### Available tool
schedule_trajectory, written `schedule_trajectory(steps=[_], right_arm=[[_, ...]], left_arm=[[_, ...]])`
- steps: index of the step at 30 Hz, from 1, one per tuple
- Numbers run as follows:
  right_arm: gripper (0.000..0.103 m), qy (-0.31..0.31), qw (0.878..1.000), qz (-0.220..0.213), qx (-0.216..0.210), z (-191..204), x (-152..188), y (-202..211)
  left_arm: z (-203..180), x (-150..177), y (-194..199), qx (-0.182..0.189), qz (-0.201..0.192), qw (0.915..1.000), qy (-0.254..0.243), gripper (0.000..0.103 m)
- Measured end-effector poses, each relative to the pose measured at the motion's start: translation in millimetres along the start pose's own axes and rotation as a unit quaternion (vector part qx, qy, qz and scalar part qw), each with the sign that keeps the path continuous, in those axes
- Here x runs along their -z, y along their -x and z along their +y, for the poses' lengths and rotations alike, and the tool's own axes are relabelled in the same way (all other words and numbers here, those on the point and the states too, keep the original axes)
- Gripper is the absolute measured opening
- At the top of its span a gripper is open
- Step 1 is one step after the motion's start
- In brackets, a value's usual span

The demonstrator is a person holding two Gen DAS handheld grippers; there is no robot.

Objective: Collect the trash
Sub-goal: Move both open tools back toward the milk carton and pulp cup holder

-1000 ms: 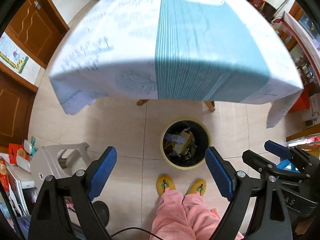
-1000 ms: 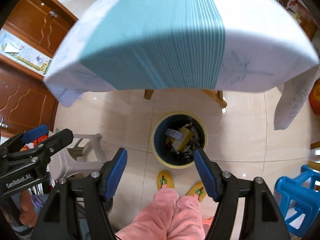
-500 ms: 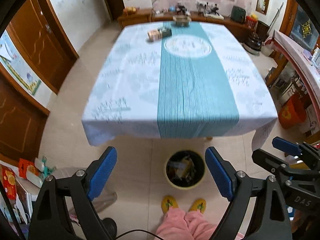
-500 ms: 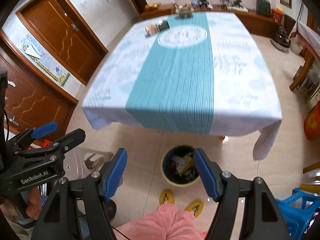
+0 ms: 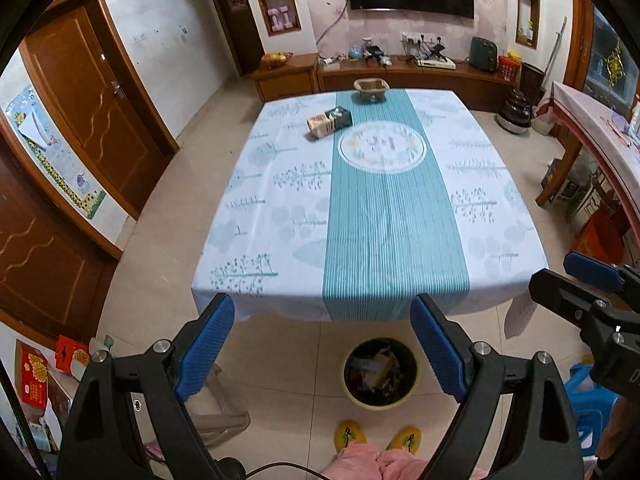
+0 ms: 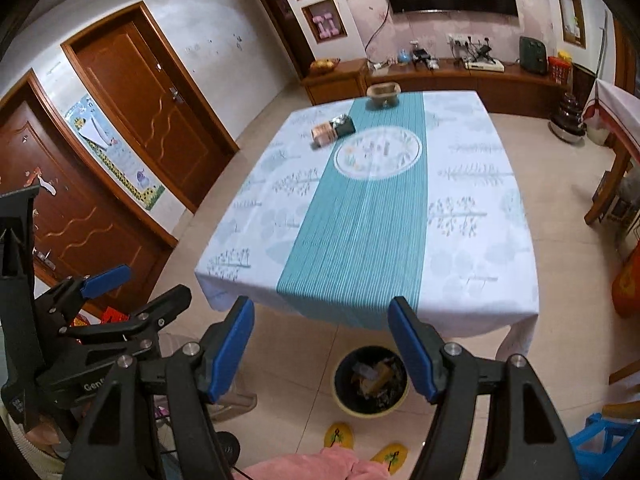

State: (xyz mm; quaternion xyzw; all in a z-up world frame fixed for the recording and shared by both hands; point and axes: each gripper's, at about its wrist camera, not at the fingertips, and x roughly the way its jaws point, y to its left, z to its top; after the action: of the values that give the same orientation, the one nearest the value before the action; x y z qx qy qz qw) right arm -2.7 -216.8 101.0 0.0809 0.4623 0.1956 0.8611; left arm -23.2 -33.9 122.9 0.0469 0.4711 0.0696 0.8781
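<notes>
A round trash bin (image 5: 380, 374) with a yellow rim stands on the floor by the table's near edge, holding wrappers; it also shows in the right wrist view (image 6: 371, 385). Two small packets, one tan (image 5: 319, 124) and one dark green (image 5: 339, 117), lie on the far left part of the table (image 5: 276, 216); they also show in the right wrist view (image 6: 333, 130). My left gripper (image 5: 322, 352) is open and empty, high above the bin. My right gripper (image 6: 322, 350) is open and empty, beside it.
A small woven basket (image 5: 371, 87) sits at the table's far edge. A grey plastic stool (image 5: 218, 404) stands left of the bin, a blue stool (image 6: 600, 446) at the right. My feet in yellow slippers (image 5: 378, 436) are just behind the bin. Wooden doors line the left wall.
Both grippers have risen and tilted up from looking down at the bin to looking across the whole table. Both stay open and empty.
</notes>
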Motion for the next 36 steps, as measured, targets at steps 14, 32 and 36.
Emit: schedule_trajectory(steps=[14, 32, 36], right_arm=[[0.069, 0.006, 0.999, -0.027, 0.019, -23.2, -52.4, -19.5], [0.069, -0.191, 0.973, -0.026, 0.125, -55.9, -200.3, -206.0], [0.069, -0.205, 0.969, -0.009, 0.14, -63.7, -228.5, -247.6]], left_arm=[[1.1, -70.6, -44.2, 0.035, -0.002, 0.9994, -0.001, 0.089], [15.3, -295.7, -301.9, 0.096, 0.029, 0.9626, -0.252, 0.089], [12.6, -330.5, -366.5, 0.101, 0.05, 0.9588, -0.261, 0.089]])
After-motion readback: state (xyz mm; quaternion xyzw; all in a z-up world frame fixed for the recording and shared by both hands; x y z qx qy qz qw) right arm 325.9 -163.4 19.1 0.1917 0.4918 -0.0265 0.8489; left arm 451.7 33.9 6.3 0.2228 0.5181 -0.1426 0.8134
